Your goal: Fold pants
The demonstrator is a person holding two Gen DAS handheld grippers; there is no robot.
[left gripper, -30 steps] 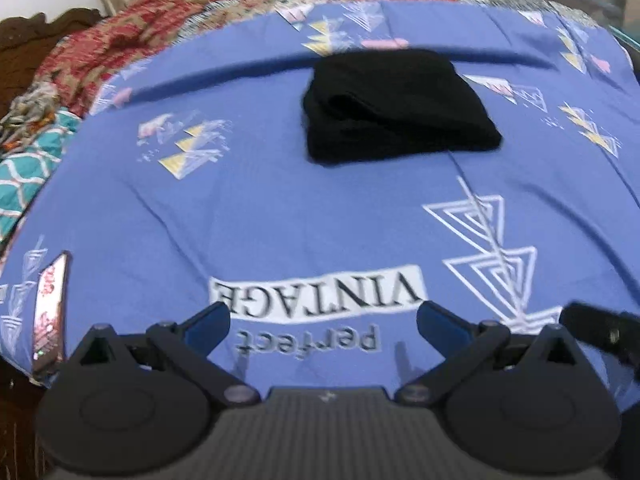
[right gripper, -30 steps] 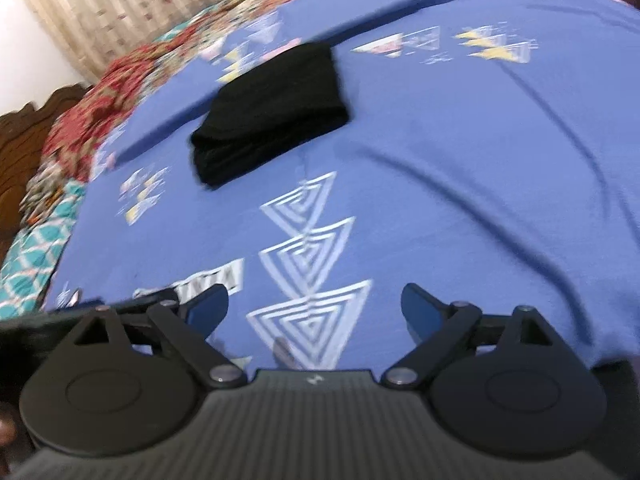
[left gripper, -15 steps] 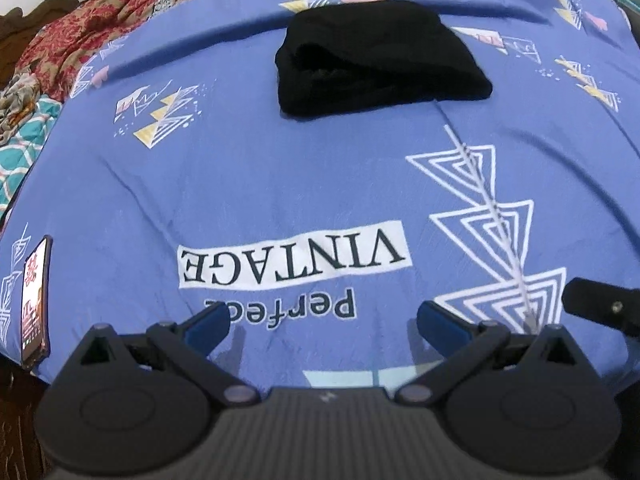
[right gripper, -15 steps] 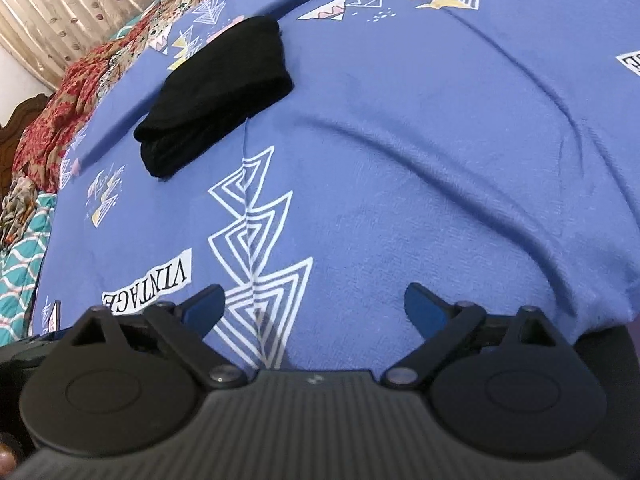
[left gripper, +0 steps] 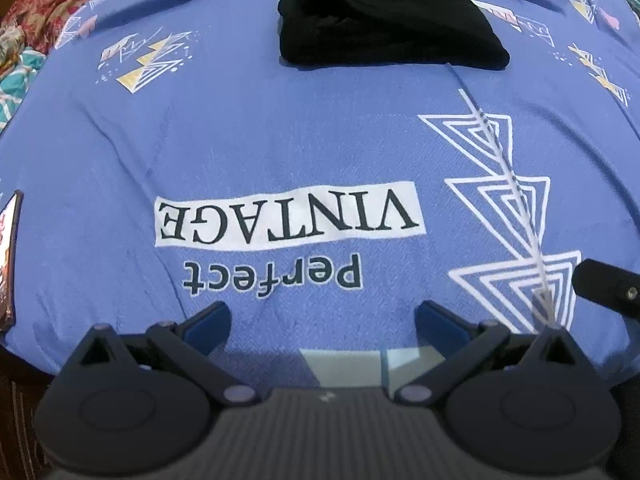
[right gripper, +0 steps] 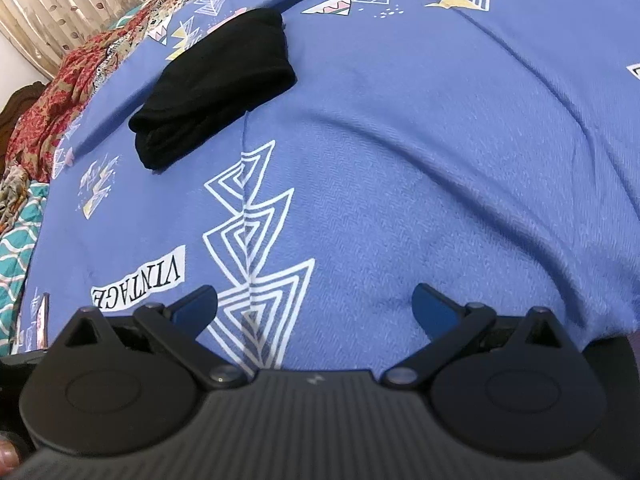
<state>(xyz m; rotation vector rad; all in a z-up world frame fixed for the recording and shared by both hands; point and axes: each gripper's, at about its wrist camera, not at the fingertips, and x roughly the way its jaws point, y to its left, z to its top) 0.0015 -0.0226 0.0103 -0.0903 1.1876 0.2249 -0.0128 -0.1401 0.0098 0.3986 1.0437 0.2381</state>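
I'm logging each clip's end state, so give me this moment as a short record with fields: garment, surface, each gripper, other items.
garment: black fabric pants, folded into a compact bundle, lying far from both grippers
surface: blue printed bedspread with triangles and "perfect VINTAGE" lettering
left gripper: open, empty, near the bed's front edge
right gripper: open, empty, beside the left one
other items: phone at the bedspread's left edge; red patterned cloth behind

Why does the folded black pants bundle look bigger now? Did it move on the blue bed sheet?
No. The folded black pants bundle still sits beside the same triangle prints on the blue bed sheet; the cameras came closer.
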